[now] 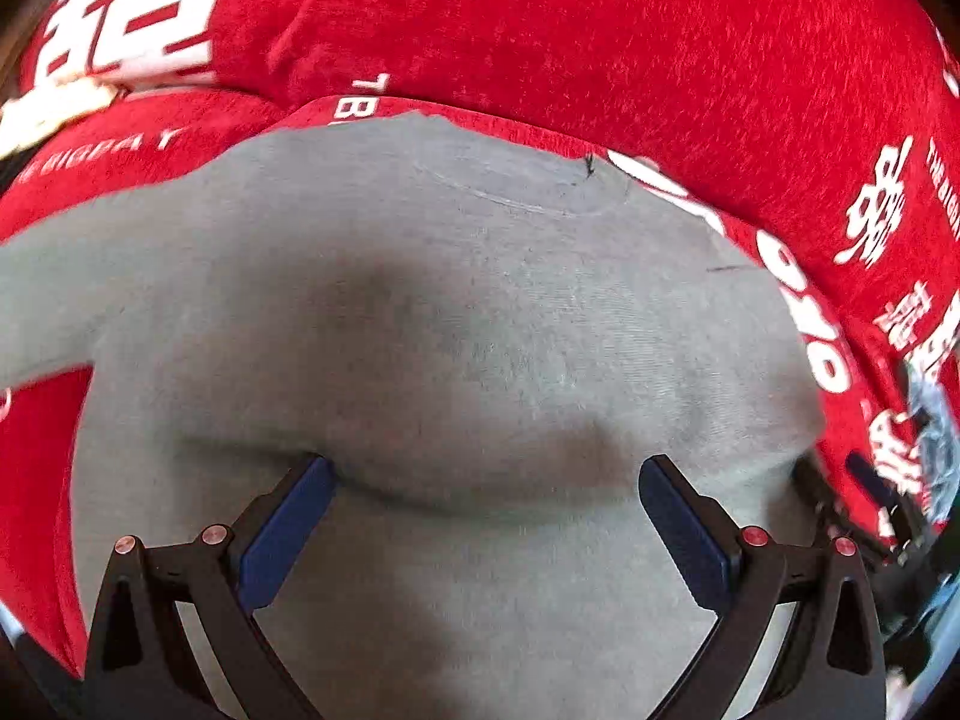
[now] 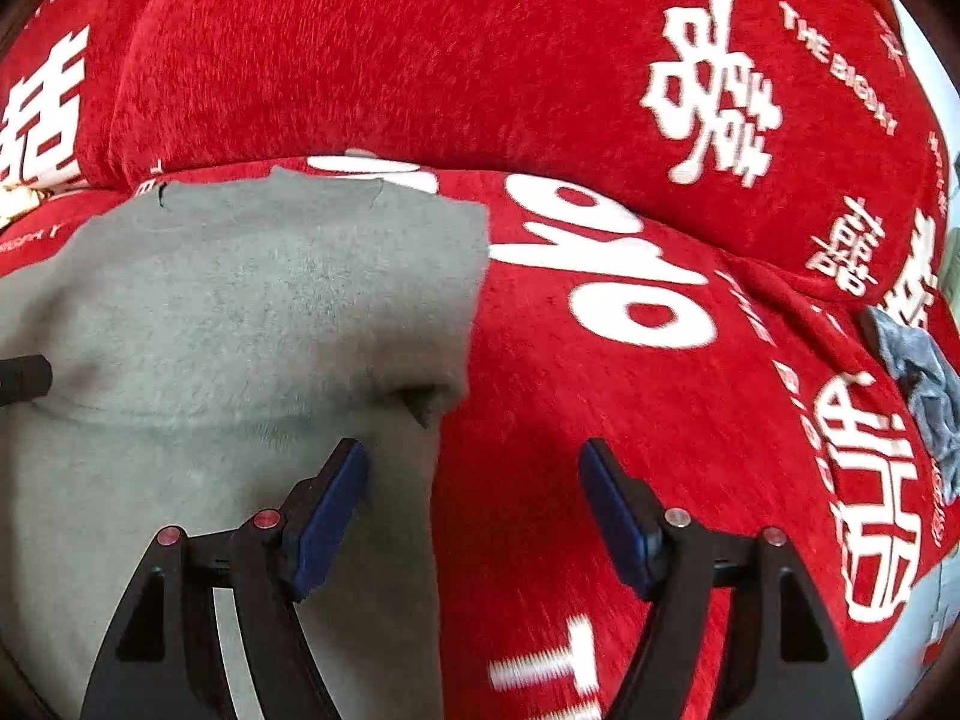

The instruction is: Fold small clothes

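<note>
A small grey knit sweater [image 1: 456, 312] lies flat on a red plush cover, neckline at the far side. My left gripper [image 1: 486, 474] is open and empty, its fingers spread just above the middle of the sweater. In the right wrist view the sweater [image 2: 252, 300] fills the left half, with its right side folded in. My right gripper [image 2: 474, 456] is open and empty over the sweater's right edge, left finger over grey cloth, right finger over red cover. The tip of the left gripper [image 2: 24, 378] shows at the left edge there.
The red cover [image 2: 600, 408] with white characters and lettering drapes over a seat and a raised back cushion [image 2: 420, 48]. A crumpled grey-blue cloth [image 2: 924, 384] lies at the far right. The right gripper's body [image 1: 888, 516] shows at the right of the left wrist view.
</note>
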### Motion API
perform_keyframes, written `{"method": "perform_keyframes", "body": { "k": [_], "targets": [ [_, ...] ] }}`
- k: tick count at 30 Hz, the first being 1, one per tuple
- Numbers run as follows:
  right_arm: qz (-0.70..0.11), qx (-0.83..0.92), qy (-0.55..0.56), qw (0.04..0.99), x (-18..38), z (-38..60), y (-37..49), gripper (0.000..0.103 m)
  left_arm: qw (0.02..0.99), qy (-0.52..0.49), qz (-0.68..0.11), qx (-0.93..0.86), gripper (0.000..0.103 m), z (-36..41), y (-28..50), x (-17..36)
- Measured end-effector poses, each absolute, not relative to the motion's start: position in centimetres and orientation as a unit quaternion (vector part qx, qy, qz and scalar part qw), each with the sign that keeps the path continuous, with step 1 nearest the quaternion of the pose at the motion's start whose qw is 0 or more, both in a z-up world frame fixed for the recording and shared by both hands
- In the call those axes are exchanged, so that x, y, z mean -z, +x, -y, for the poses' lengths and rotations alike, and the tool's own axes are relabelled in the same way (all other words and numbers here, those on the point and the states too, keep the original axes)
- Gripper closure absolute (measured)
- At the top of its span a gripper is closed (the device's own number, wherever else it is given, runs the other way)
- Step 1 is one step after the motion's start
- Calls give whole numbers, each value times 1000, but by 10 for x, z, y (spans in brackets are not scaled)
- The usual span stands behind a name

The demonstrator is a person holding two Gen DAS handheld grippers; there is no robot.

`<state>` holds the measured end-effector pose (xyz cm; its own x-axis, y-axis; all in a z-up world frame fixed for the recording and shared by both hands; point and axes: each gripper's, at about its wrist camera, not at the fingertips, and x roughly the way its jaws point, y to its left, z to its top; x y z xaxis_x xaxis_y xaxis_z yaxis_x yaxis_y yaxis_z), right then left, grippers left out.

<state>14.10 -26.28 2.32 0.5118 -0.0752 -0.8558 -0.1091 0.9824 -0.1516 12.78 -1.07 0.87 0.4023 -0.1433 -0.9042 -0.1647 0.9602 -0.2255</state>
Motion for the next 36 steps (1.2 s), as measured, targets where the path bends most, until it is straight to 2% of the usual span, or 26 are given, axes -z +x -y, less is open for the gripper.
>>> {"method": "perform_keyframes", "body": {
  "k": [3, 6, 9, 13, 17, 22, 26, 28, 33, 36],
  "targets": [
    [-500, 26, -57, 864, -16, 286, 155, 25, 833, -99, -541, -62, 0, -7, 133, -1],
    [-517, 10, 13, 856, -14, 312, 153, 20, 832, -109, -539, -75, 0, -29, 134, 1],
    [-527, -15, 12, 850, -23, 322, 141, 20, 831, -92, -544, -74, 0, -30, 133, 0],
    [-477, -16, 23, 878, -62, 335, 127, 20, 826, -110, -545, -95, 0, -29, 130, -12],
    [-463, -96, -30, 881, -72, 286, 150, 20, 827, -125, -544, -72, 0, -5, 136, -20],
    [-542, -166, -65, 821, -14, 229, 196, 20, 823, -62, -560, -75, 0, 15, 144, -2],
    [-542, -139, -56, 827, 0, 221, 229, 4, 820, -86, -557, -96, 0, -11, 162, -1],
    [-560, -119, -51, 818, -2, 220, 241, 4, 809, -97, -569, -114, 0, -22, 170, -5],
    [-527, -131, -41, 839, -34, 204, 208, 6, 824, -112, -545, -107, 0, -20, 154, -20],
    [-546, -139, -53, 824, -20, 183, 182, 6, 814, -87, -565, -99, 0, -4, 150, -6]
  ]
}}
